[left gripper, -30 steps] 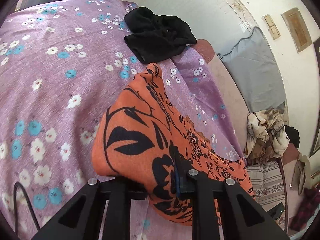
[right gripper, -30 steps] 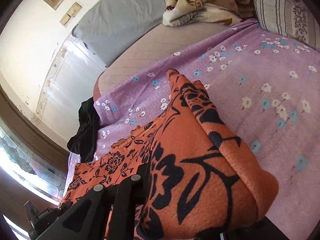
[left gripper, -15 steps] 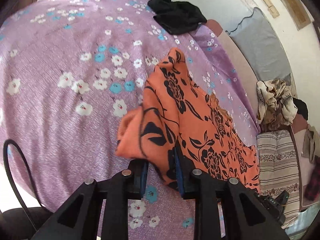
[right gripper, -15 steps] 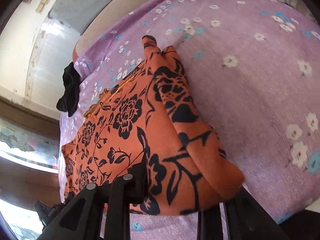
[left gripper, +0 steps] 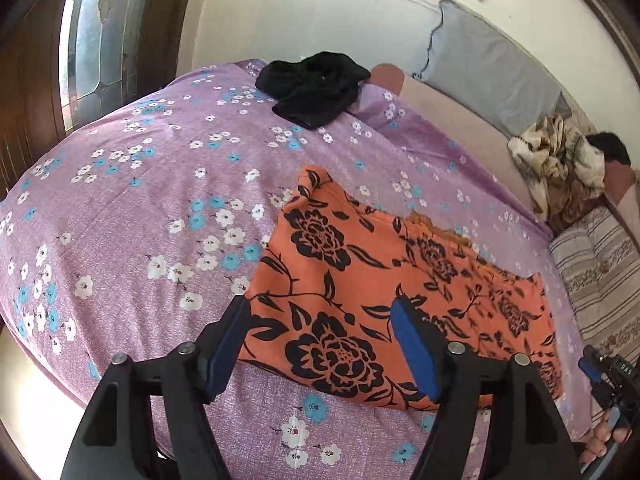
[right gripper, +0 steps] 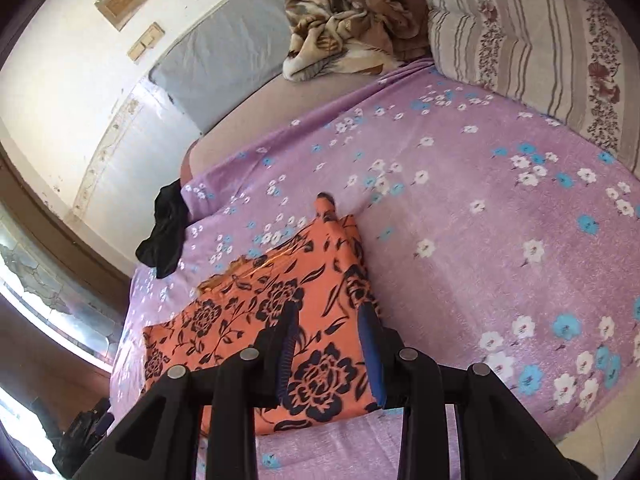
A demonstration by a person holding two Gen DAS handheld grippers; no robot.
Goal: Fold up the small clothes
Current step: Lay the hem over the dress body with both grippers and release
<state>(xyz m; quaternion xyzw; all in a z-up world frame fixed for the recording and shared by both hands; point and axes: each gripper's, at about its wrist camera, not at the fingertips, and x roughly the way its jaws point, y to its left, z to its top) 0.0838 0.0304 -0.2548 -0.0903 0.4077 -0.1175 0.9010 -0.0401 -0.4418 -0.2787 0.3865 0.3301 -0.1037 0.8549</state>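
An orange garment with black flowers point(left gripper: 380, 280) lies folded flat on the purple flowered bedspread point(left gripper: 140, 200). It also shows in the right wrist view point(right gripper: 272, 308). My left gripper point(left gripper: 320, 324) is open and empty, its jaws apart just above the garment's near left end. My right gripper point(right gripper: 328, 320) is open and empty above the garment's near right end. A black garment point(left gripper: 316, 92) lies crumpled at the far edge of the bedspread, also seen in the right wrist view point(right gripper: 164, 232).
A grey pillow point(left gripper: 488, 76) leans on the wall behind the bed. A crumpled brown and cream blanket point(right gripper: 348, 16) lies at the head. A striped pillow point(right gripper: 532, 44) lies to the right. A window with a wooden frame point(left gripper: 92, 40) is at the left.
Both grippers have laid the orange garment down flat, opened and let it go. They have drawn back a little above its near edge.
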